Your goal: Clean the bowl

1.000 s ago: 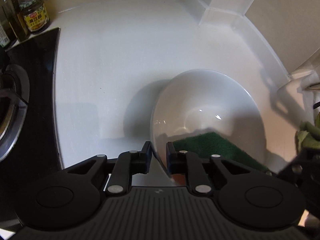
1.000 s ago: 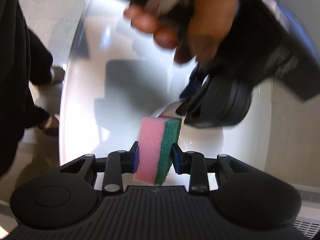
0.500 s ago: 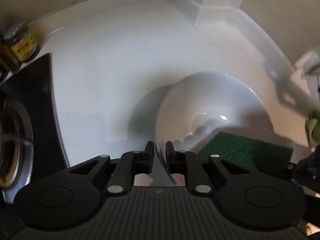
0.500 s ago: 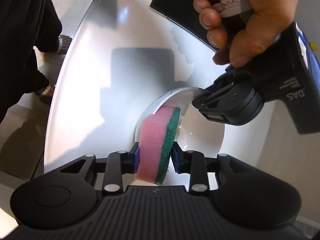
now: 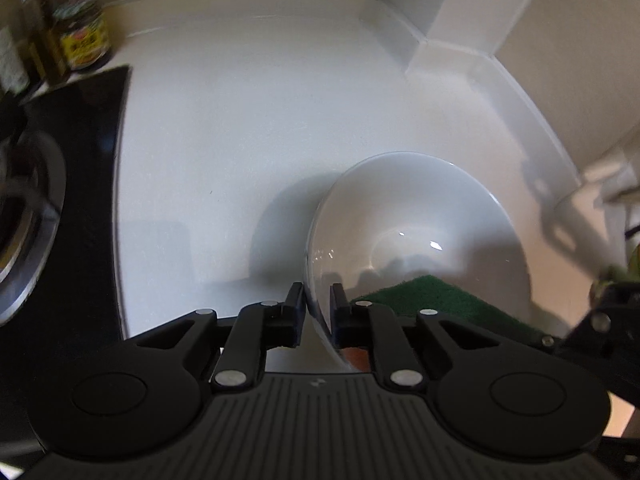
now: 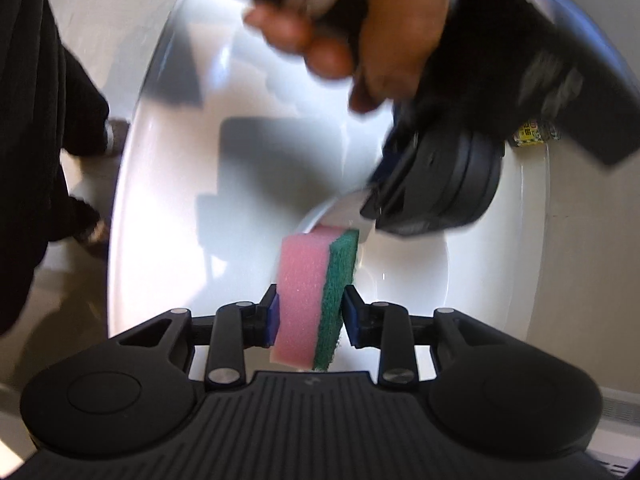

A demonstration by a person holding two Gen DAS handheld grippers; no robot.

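A white bowl (image 5: 420, 216) sits tilted on the white counter. My left gripper (image 5: 316, 306) has the bowl's near rim between its fingers; its jaws are closing and the pads press on the rim. My right gripper (image 6: 310, 316) is shut on a pink sponge with a green scouring face (image 6: 316, 280). The sponge's tip reaches into the bowl (image 6: 404, 272), just below the left gripper (image 6: 372, 208) and the hand (image 6: 384, 40) that holds it. From the left wrist, the sponge's green face (image 5: 432, 300) lies against the bowl's inner wall.
A black hob (image 5: 80, 200) with a steel burner ring (image 5: 24, 220) lies left of the bowl. A labelled jar (image 5: 82, 40) and bottles (image 5: 36, 52) stand at the back left. Walls box in the counter's back right corner (image 5: 440, 48). A person's dark-clad legs (image 6: 32, 120) stand by the counter's edge.
The sponge slid to the right inside the bowl and came back toward the left gripper. The left gripper has kept the rim between its fingers while that hand shook a little.
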